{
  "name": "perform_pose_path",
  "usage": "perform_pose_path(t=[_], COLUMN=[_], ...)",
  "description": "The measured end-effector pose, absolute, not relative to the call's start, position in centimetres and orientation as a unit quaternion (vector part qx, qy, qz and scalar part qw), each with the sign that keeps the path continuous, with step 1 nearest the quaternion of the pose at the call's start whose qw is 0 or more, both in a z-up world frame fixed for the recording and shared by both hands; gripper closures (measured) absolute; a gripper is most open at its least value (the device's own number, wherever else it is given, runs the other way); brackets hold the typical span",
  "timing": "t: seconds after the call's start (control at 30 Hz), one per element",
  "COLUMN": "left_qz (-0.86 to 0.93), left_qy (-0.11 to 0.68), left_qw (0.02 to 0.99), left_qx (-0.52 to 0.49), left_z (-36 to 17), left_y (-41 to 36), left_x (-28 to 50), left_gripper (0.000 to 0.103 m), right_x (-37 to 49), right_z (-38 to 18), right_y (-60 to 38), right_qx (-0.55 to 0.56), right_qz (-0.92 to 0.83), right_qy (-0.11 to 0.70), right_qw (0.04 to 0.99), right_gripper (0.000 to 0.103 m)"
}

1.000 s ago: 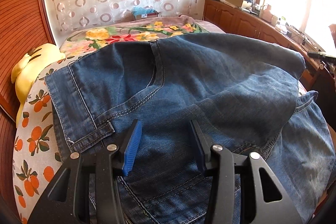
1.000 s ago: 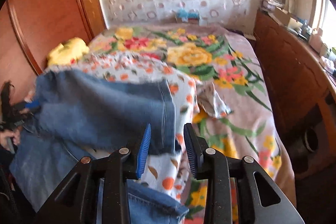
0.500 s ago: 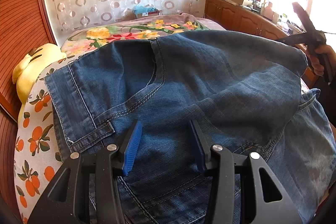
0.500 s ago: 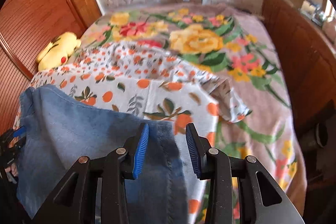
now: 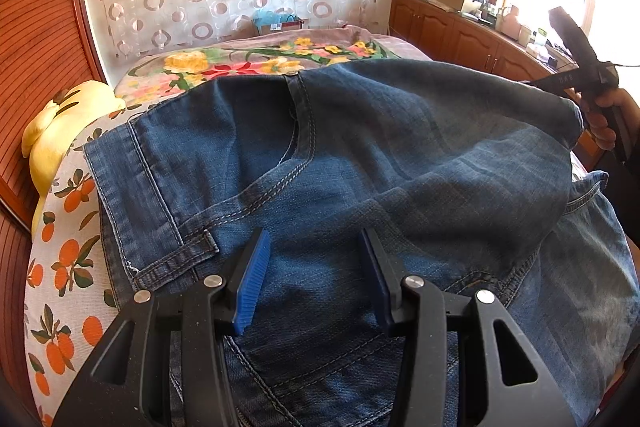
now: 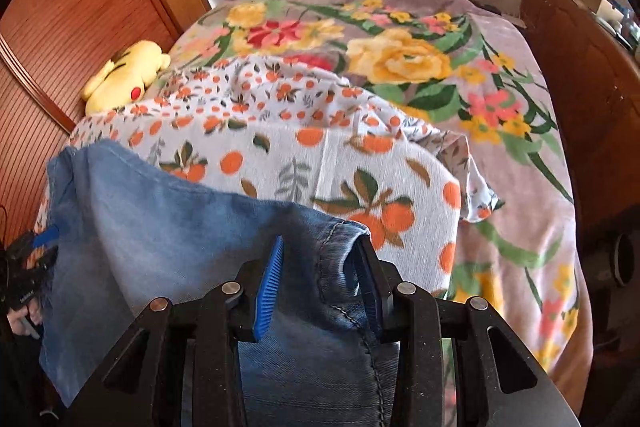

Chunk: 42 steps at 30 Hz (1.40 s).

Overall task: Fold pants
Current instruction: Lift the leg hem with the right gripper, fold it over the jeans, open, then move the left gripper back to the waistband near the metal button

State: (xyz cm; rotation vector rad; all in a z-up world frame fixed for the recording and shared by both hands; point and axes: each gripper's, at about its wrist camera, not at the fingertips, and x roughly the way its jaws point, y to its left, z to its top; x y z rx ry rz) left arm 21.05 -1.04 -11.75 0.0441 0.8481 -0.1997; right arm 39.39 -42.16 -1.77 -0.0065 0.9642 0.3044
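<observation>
Blue denim pants [image 5: 360,163] lie folded over on the bed, the waistband and fly toward the far side. My left gripper [image 5: 316,279] hovers open just above the denim near a belt loop, holding nothing. In the right wrist view the pants [image 6: 168,227] fill the lower left, and my right gripper [image 6: 320,279] is open with its jaws on either side of a hemmed edge of the denim. The right gripper also shows in the left wrist view [image 5: 580,75], at the far right corner of the pants.
A white sheet with orange fruit print [image 6: 360,163] lies under the pants, on a floral bedspread [image 6: 460,67]. A yellow plush toy [image 6: 124,75] sits by the wooden wall [image 6: 80,7]. A wooden cabinet [image 5: 460,31] runs along the right side.
My right gripper has swung over the pants and lowered onto the hemmed edge, which now sits between its jaws. The left gripper has stayed still.
</observation>
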Motion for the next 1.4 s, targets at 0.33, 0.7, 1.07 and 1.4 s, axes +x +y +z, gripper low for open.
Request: perform_pose_path(t=[0.33, 0.7, 1.07, 1.4], left_qz=[-0.098, -0.097, -0.093, -0.089], left_qy=[0.405, 0.41, 0.425, 0.429], left_qw=[0.909, 0.907, 0.9, 0.898], left_qx=[0.018, 0.022, 0.03, 0.039], left_z=[-11.6, -11.8, -12.2, -12.4], left_y=[-0.8, -1.1, -1.5, -1.7], left_x=[20.9, 21.1, 21.5, 21.6], left_gripper=[0.056, 0.056, 0.056, 0.055], right_x=[35.8, 38.3, 30.1, 27.4], right_z=[4.8, -1.4, -2.0, -4.7], right_y=[-42.9, -42.9, -44.1, -39.4], right_qx=[-0.009, -0.015, -0.041, -0.067], right_qz=[0.052, -0.006, 0.053, 0.132], right_qy=[0.292, 0.368, 0.392, 0.398], right_qw=[0.955, 0.93, 0.917, 0.905], right_gripper=[0.1, 0.078, 0.073, 0.072])
